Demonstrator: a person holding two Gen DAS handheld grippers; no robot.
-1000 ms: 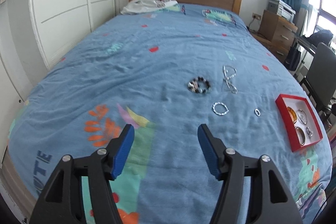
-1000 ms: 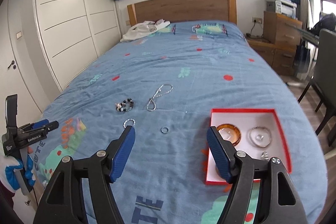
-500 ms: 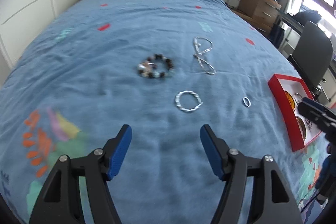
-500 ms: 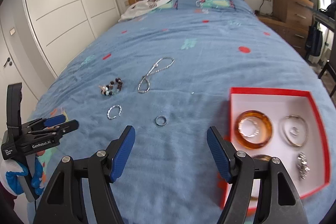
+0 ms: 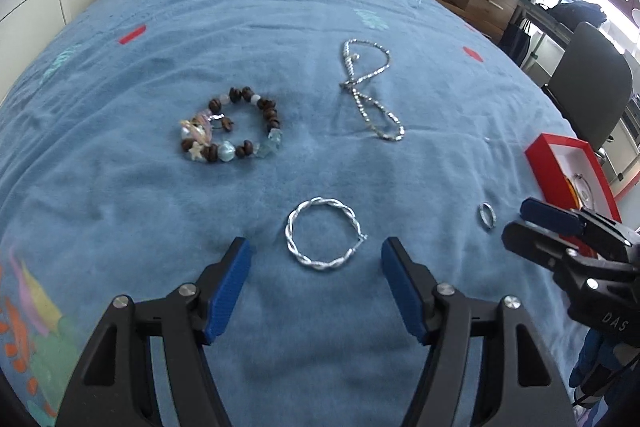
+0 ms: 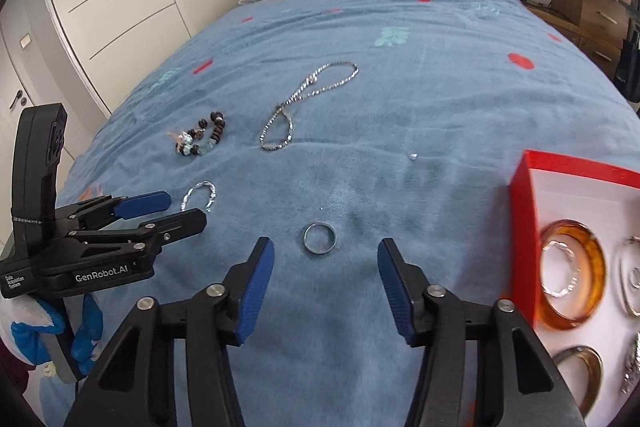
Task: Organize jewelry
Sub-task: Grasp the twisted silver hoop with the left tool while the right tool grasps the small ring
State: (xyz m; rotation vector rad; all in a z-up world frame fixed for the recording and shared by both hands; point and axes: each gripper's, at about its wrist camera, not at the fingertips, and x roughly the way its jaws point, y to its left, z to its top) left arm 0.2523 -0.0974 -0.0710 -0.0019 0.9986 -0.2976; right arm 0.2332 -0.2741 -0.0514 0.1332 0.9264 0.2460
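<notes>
Both grippers spread wide, empty: left gripper (image 5: 316,263) w/ twisted bangle (image 5: 325,238) between tips, right gripper (image 6: 325,267) at ring (image 6: 319,238).

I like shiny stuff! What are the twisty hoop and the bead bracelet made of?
The twisted hoop looks like silver-coloured metal: it is bright, with glinting rope-like strands. The beaded bracelet seems to mix dark brown beads, probably wood, with pale, glassy blue and pearly ones, possibly glass or plastic.

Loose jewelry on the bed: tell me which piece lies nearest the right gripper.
The plain ring, just ahead of the open right gripper. The twisted hoop lies by the left gripper; beaded bracelet and chain lie farther up.
</notes>
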